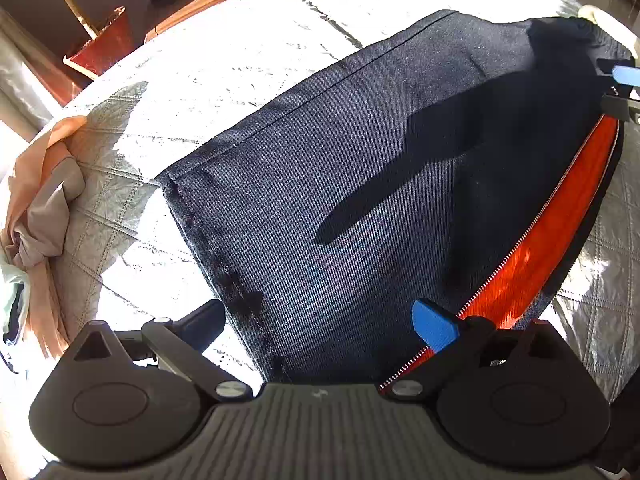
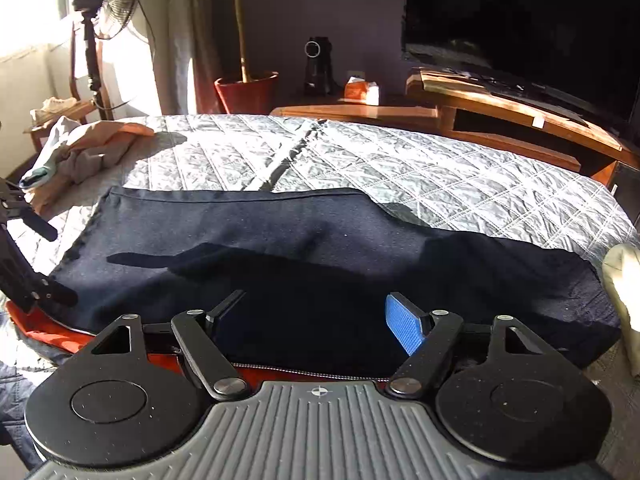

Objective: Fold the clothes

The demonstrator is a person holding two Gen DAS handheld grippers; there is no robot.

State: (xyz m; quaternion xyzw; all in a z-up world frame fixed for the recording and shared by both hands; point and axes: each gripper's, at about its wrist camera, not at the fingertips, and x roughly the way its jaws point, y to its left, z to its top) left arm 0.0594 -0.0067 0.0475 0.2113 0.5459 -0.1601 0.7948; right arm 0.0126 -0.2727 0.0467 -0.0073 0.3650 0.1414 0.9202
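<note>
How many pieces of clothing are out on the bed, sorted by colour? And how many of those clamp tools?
Dark navy garment with orange lining, laid flat: 1
Peach and grey clothes heaped at the bed's edge, too tangled to separate: 1 heap
Hand-held grippers: 2, left gripper and right gripper, both open
Total: 4

Navy garment with orange lining on a grey diamond-quilted cover; peach clothes.

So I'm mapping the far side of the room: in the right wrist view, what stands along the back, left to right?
Fan → potted plant → black speaker → tissue box → television.
</note>
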